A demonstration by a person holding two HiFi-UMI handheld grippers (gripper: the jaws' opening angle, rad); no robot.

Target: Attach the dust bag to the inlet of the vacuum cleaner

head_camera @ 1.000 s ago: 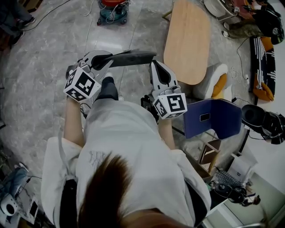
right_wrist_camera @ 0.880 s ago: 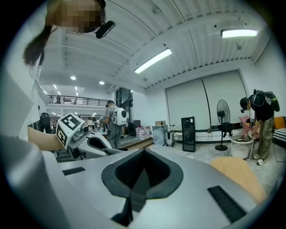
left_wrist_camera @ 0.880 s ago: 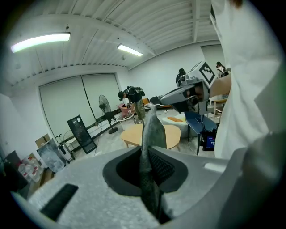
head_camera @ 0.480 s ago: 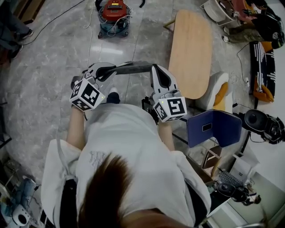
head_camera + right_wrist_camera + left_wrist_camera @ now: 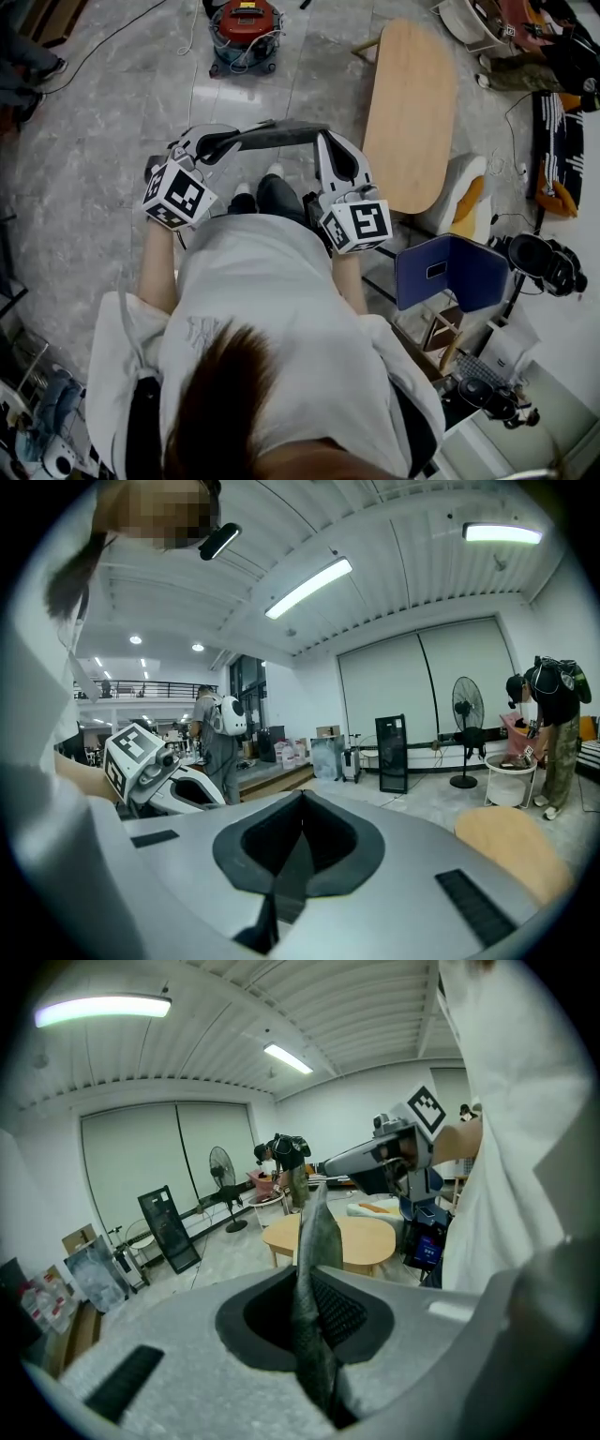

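Observation:
A flat grey dust bag [image 5: 274,137] hangs stretched between my two grippers in front of the person's body. My left gripper [image 5: 217,143] is shut on its left end. In the left gripper view the bag [image 5: 315,1269] stands edge-on between the jaws of that gripper [image 5: 313,1290]. My right gripper [image 5: 328,142] is shut on the bag's right end, where a thin dark edge of the bag [image 5: 281,878] shows between the closed jaws of that gripper [image 5: 300,797]. The red and blue vacuum cleaner [image 5: 246,24] stands on the floor ahead, well away from both grippers.
An oval wooden table [image 5: 412,112] stands to the right of the path. A blue folding panel [image 5: 450,270] and a white seat with an orange cushion [image 5: 461,187] lie further right. Cables run over the grey floor [image 5: 94,122] near the vacuum cleaner. Other people stand in the distance.
The person has walked forward with the bag held between both grippers. The vacuum cleaner has come further into view at the top, and the table has slid right.

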